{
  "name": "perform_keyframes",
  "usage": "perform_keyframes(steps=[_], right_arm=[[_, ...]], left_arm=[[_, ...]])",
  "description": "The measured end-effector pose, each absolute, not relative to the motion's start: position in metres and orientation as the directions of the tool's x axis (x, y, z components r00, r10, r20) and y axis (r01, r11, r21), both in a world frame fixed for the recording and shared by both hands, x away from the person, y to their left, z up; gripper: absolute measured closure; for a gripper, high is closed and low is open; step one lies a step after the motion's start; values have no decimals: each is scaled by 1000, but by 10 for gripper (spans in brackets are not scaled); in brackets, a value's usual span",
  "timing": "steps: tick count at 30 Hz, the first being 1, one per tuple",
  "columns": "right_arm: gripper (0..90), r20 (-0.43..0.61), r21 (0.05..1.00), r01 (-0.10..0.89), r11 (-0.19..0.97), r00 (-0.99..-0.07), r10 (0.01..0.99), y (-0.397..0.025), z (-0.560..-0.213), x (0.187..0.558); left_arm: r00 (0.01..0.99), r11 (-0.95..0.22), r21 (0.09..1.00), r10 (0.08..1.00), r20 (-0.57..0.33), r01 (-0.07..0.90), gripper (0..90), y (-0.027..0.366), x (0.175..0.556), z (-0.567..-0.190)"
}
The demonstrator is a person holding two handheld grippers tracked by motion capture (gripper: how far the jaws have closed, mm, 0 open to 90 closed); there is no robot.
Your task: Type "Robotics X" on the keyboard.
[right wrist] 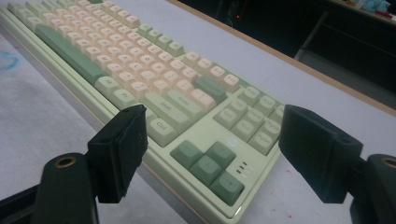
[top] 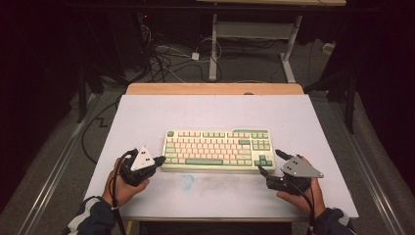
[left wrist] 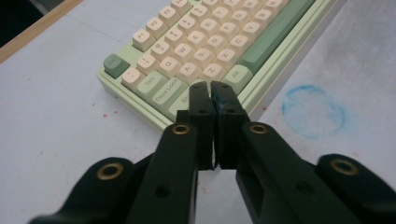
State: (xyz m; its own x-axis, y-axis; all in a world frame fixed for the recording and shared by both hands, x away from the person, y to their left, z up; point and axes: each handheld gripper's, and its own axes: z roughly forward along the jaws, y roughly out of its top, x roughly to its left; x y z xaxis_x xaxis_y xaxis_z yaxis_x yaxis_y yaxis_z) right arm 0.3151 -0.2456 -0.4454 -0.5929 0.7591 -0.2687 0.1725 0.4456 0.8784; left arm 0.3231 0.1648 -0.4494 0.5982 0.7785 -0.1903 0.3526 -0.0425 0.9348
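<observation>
You are at the approach step: the green and cream keyboard (top: 217,150) lies in the middle of the white worktop (top: 147,117). Your left hand-held gripper (left wrist: 211,91) has its jaws pressed together over the keyboard's lower-left corner. Your right hand-held gripper (right wrist: 210,154) stands wide open around the arrow-key corner. Next, I think, close it gently on the smooth plastic edge.

The keyboard (top: 217,150) looks like smooth plastic with matt keycaps — the table (top: 147,117) a matt, stained sheet over a wooden edge; the gripper pads (right wrist: 119,149) are matt black.
</observation>
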Motion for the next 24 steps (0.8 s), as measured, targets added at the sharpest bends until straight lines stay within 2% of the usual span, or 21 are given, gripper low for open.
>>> perform_keyframes(steps=[4, 12, 24], right_arm=[[246, -270, 874, 176, 452, -599, 754, -245, -447, 316], [252, -266, 870, 179, 459, -614, 743, -242, -450, 318], [253, -277, 857, 184, 482, -622, 732, -238, -453, 319]], left_arm=[[611, -83, 925, 772, -175, 370, 880, 156, 330, -447], [616, -87, 913, 763, -196, 398, 880, 135, 349, -437], [651, -147, 908, 742, -160, 391, 879, 91, 373, -437]])
